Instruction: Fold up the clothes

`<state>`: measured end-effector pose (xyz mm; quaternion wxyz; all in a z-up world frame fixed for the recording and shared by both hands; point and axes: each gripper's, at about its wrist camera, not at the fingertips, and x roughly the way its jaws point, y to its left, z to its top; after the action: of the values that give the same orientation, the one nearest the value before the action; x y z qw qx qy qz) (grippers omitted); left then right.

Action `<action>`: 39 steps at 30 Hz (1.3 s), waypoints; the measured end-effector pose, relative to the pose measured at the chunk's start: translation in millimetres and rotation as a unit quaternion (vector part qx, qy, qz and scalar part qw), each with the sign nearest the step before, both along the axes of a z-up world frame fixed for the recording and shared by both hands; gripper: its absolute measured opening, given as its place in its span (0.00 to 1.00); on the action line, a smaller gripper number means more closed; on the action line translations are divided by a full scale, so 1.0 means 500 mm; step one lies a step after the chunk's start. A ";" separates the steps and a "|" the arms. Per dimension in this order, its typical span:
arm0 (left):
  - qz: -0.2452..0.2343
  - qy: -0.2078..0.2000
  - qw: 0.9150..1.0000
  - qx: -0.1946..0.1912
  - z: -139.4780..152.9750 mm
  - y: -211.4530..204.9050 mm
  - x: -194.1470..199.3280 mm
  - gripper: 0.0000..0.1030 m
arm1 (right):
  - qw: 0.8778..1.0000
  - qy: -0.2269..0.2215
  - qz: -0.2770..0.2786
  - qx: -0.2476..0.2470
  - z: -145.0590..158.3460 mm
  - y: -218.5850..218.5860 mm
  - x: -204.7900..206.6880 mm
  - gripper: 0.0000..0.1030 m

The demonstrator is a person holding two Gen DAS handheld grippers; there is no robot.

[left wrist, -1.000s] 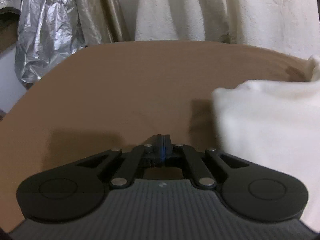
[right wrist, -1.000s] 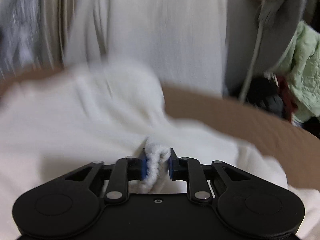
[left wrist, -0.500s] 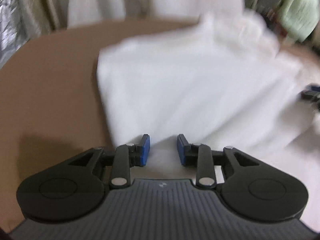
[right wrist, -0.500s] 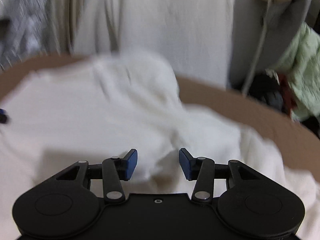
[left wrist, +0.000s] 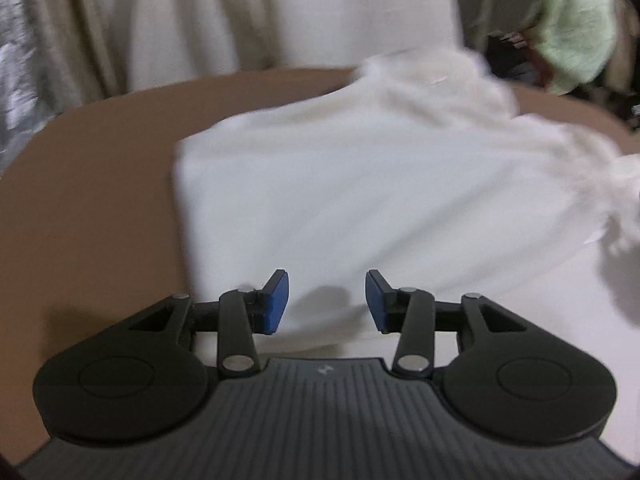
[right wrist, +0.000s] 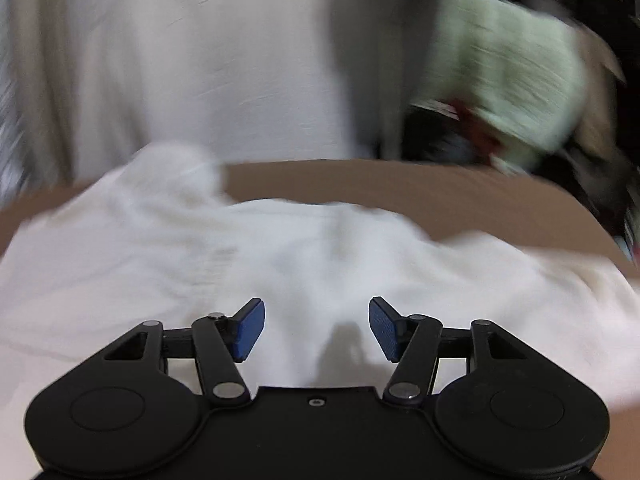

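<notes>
A white fleecy garment [left wrist: 380, 184] lies spread on the brown table [left wrist: 88, 200], its left edge folded straight. My left gripper [left wrist: 326, 300] hovers over the garment's near part, jaws opening, nothing between the blue pads. In the right wrist view the same white garment [right wrist: 280, 260] fills the lower half, blurred by motion. My right gripper [right wrist: 316, 328] is above it, jaws opening wide, with no cloth between its pads. Neither gripper shows in the other's view.
Cream curtains [left wrist: 280, 20] hang behind the table, with silver foil sheeting [left wrist: 12, 60] at far left. A pale green quilted cloth [right wrist: 508, 64] and dark clutter sit beyond the table's right end. The brown table edge [right wrist: 440, 192] curves behind the garment.
The right gripper let go of the fold of white cloth it pinched and swung right. The left gripper, shut over bare table, moved right over the garment and opened.
</notes>
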<state>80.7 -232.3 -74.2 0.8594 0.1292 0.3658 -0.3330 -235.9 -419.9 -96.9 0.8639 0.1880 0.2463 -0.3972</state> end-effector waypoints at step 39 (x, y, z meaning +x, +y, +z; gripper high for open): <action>0.052 0.079 0.991 -0.093 -0.013 -0.028 -0.003 0.50 | 0.946 0.024 0.170 -0.277 0.141 0.178 0.289 0.20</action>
<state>79.3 -246.6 -80.9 0.8523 0.0034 0.4061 -0.3297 -91.3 -330.8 -26.4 0.9305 -0.1126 0.1757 -0.3012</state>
